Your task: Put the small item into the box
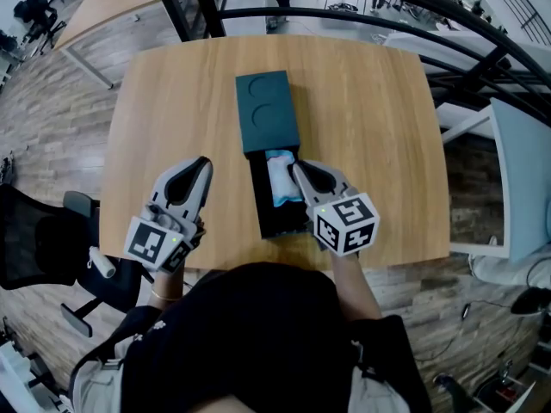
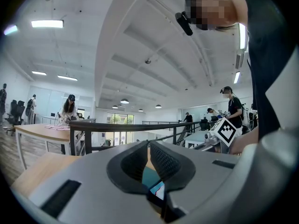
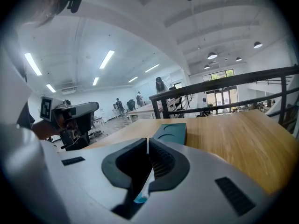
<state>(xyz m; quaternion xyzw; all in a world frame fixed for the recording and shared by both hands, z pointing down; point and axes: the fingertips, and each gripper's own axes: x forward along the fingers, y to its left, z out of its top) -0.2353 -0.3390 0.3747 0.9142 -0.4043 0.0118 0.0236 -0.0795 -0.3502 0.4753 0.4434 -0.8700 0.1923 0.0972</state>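
On the wooden table (image 1: 370,119), at centre, sits the box (image 1: 256,205): a dark open tray with its teal lid (image 1: 267,110) slid away from me, covering only the far end. I judge the lid is parked that way to leave the near part open for loading.

The small packet (image 1: 279,179), white with light blue, lies lengthwise inside the open tray, at the end nearest the lid. The right gripper (image 1: 298,169) reaches in from the right. Its own view shows the jaws pinched on a thin white-and-blue edge, so I read it as clamped on the packet's side. Judgement: the item is in the box and the release is not yet done. Holding by the edge means the jaws need not go deep into the tray.

The left gripper (image 1: 205,163) is over bare table left of the box, apart from it. Its jaws are together at the tips with nothing between them. It is probably parked there so it does not crowd the tray.

Count:
- table 1
- box 1
- lid 1, with 2 round recesses in its top
- packet 1
- grippers 2, one loaded, one empty
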